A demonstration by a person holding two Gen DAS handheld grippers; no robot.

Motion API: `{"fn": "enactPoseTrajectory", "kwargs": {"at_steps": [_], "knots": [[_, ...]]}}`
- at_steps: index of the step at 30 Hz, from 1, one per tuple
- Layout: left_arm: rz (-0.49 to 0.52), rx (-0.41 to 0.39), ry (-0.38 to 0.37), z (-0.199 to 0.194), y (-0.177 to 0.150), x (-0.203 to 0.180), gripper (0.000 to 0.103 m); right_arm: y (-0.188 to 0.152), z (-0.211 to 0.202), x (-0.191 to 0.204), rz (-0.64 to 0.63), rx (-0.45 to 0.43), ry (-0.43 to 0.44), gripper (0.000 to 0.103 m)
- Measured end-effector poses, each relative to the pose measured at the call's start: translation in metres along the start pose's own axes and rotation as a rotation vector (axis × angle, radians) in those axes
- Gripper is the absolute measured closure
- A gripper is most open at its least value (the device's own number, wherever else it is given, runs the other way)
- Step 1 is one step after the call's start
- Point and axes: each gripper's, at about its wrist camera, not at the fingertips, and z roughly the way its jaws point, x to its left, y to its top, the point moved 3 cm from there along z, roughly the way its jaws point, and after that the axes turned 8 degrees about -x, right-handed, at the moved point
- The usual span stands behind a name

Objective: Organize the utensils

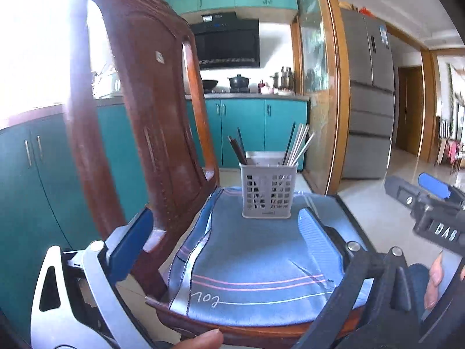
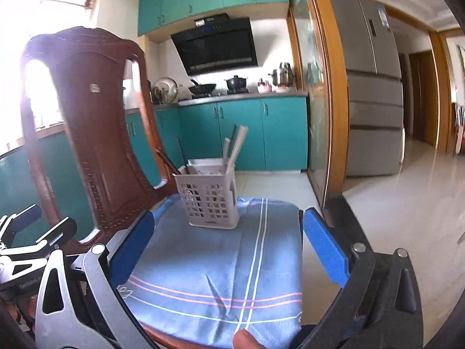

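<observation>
Kitchen with teal cabinets (image 2: 241, 133); a wooden chair (image 2: 87, 133) carries a blue cloth (image 2: 203, 261) on its seat. Left claw (image 1: 229, 238) released, jaws spread wide, nothing between them. Right claw (image 2: 226, 247) likewise released and empty. Straight ahead of both claws, well apart from the fingertips, a white slotted utensil basket (image 1: 268, 192) stands upright on the cloth. Chopsticks (image 1: 299, 145) lean out of it: dark ones left, pale ones right.
</observation>
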Motion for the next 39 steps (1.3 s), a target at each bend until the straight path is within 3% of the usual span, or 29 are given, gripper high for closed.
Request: {"fn": "enactPoseTrajectory", "kwargs": {"at_steps": [11,39], "knots": [[-0.006,-0.079,-0.009,-0.049,0.016,0.004,0.004,0.007,-0.051,0.028,-0.065,-0.055,-0.01,0.003],[0.002,-0.089,-0.024,-0.052,0.014,0.007,0.004,0.011,-0.068,0.034,-0.069,-0.076,-0.015,0.003]]}}
